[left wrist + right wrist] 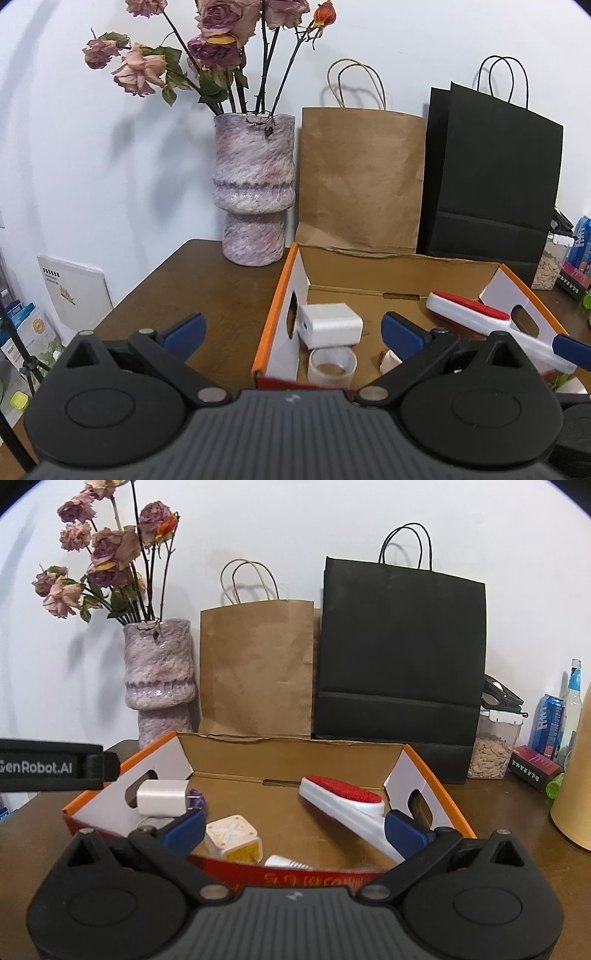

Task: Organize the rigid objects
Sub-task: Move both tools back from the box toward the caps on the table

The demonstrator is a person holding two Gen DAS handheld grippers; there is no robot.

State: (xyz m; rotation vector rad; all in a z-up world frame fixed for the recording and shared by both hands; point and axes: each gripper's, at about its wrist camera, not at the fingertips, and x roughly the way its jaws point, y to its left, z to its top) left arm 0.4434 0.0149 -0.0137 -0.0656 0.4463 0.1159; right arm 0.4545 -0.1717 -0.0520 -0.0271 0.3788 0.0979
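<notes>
An open cardboard box (280,295) (295,753) with orange rims stands on the brown table. Inside lie a white charger block (328,323) (162,796), a tape roll (331,363), a white lint brush with a red pad (469,314) (343,797) and a white and yellow cube (234,836). My left gripper (293,334) is open and empty at the box's left wall. My right gripper (295,827) is open and empty over the box's front edge. The brush handle lies by its right finger (404,830).
A purple vase of dried roses (255,192) (159,679), a brown paper bag (360,181) (258,668) and a black paper bag (491,177) (400,657) stand behind the box. A jar of seeds (493,749), a can (546,725) and a bottle (572,701) stand at the right.
</notes>
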